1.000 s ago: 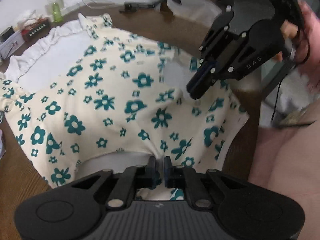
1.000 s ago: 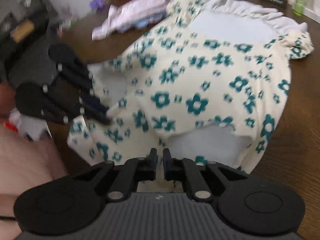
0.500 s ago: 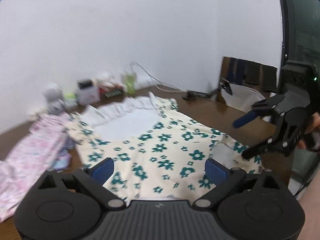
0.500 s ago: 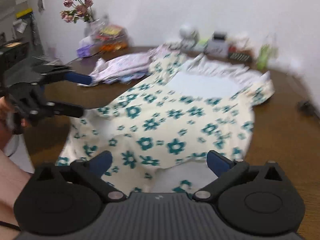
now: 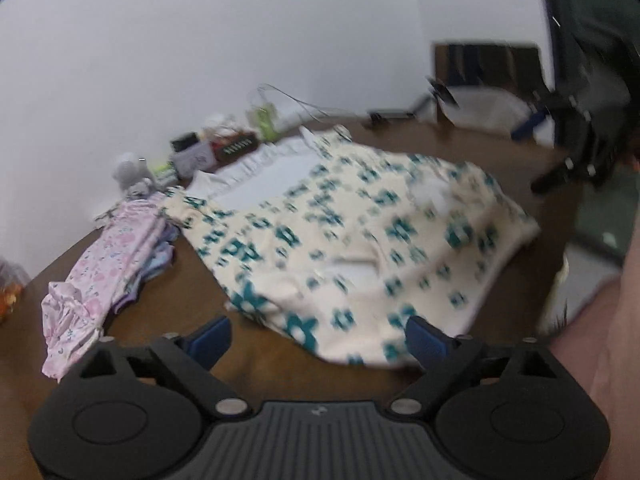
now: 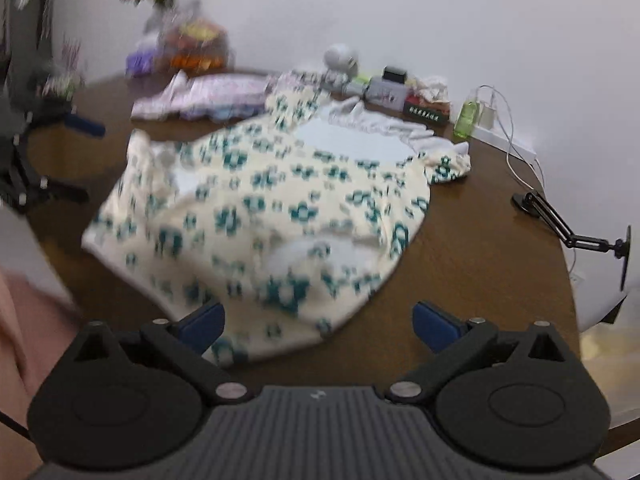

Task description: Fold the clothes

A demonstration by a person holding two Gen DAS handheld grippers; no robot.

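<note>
Left gripper point(image 5: 318, 336) and right gripper point(image 6: 318, 326) both gape wide, empty, above the floral garment point(image 5: 360, 232).

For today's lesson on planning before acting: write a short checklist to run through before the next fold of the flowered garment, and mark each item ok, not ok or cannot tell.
1. Left gripper open, holding nothing: ok.
2. Right gripper open, holding nothing: ok.
3. Flowered garment fully on the table: ok.
4. Garment lying flat, no bunching: not ok, near edge looks rumpled.
5. Pink folded clothes apart from the garment: cannot tell, they meet near its far corner.
6. Sharp view for aiming: not ok, blurred.
</note>
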